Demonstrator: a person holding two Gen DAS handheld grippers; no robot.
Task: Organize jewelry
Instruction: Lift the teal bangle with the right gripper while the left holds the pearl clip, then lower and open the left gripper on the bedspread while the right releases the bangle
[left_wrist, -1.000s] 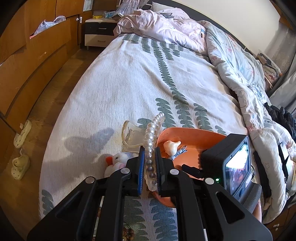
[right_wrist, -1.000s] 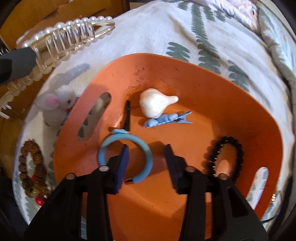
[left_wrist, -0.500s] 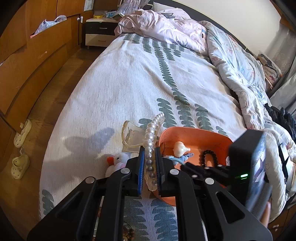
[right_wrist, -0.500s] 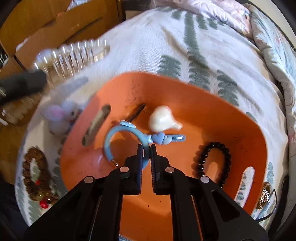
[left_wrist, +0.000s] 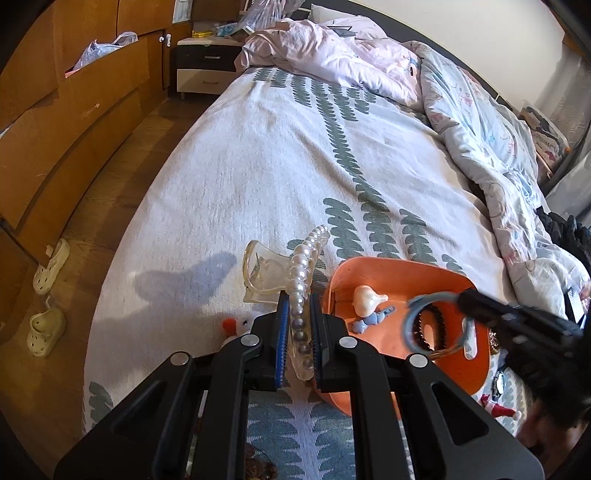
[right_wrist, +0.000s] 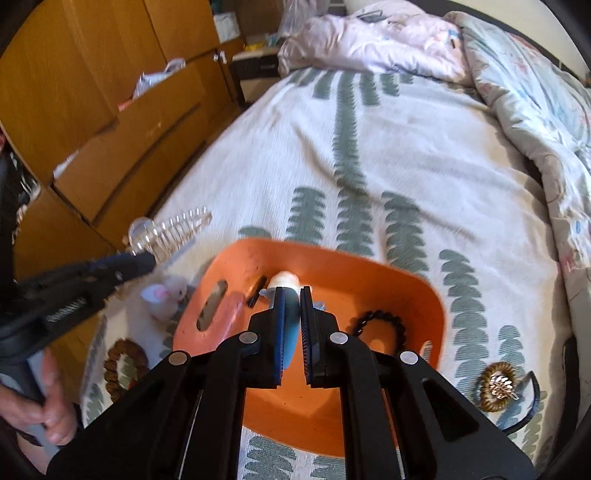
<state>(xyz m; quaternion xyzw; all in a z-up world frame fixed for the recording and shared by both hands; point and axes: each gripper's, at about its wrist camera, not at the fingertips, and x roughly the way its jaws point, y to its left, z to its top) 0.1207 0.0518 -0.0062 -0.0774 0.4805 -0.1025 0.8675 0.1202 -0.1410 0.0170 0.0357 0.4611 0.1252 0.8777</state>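
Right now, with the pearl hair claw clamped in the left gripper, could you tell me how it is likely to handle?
The pearl hair claw juts out from the left gripper without sagging, so it is probably rigid. Its clear plastic body looks light. The glossy round pearls between the pads could let it slip or twist, and the thin clear teeth may snap if squeezed hard.

Orange tray (right_wrist: 417, 295): smooth plastic, slight sheen, faint scuffs. Hair claw (left_wrist: 266, 273): clear glossy plastic, row of lustrous pearl beads. Blue ring (left_wrist: 439, 325): smooth matt plastic. Bedspread (left_wrist: 280, 155): woven matt cloth, fine ribbed texture. Wardrobe (right_wrist: 85, 74) at 10 o'clock: smooth satin wood veneer. Black bracelet (right_wrist: 380, 325): shiny beads. Gripper fingers (right_wrist: 279, 332): matt black plastic, ridged blue rubber pads.
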